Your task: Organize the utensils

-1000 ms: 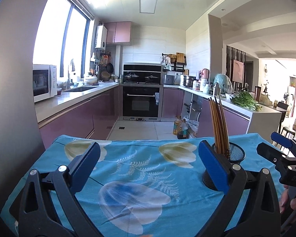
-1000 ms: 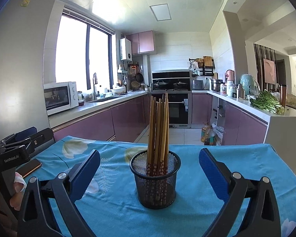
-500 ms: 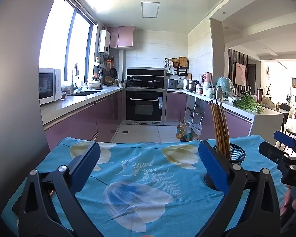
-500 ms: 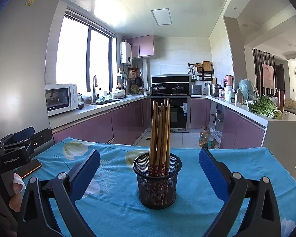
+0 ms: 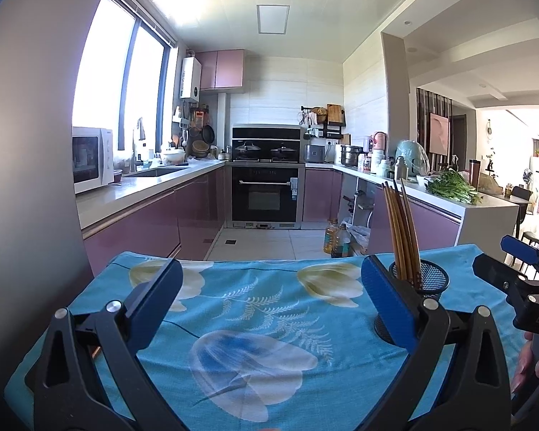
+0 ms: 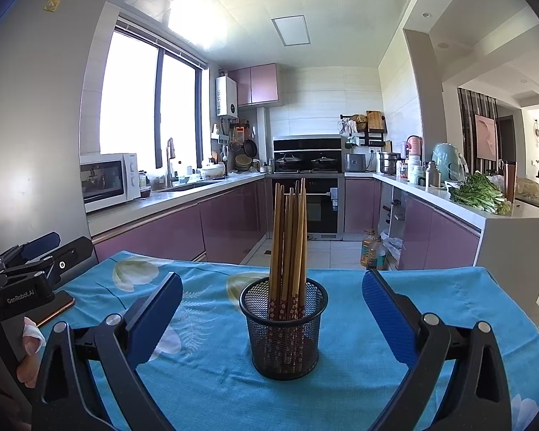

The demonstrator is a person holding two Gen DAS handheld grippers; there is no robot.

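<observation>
1. Right gripper [image 6: 271, 318] we are holding wide open, its blue pads flanking the mesh holder [image 6: 284, 327] without touching it, squared up for a likely grasp.
2. Chopsticks [image 6: 289, 237] are standing bundled upright inside the holder.
3. Left gripper [image 5: 266, 300] we are keeping spread and empty, left of the holder, out of the way.
</observation>
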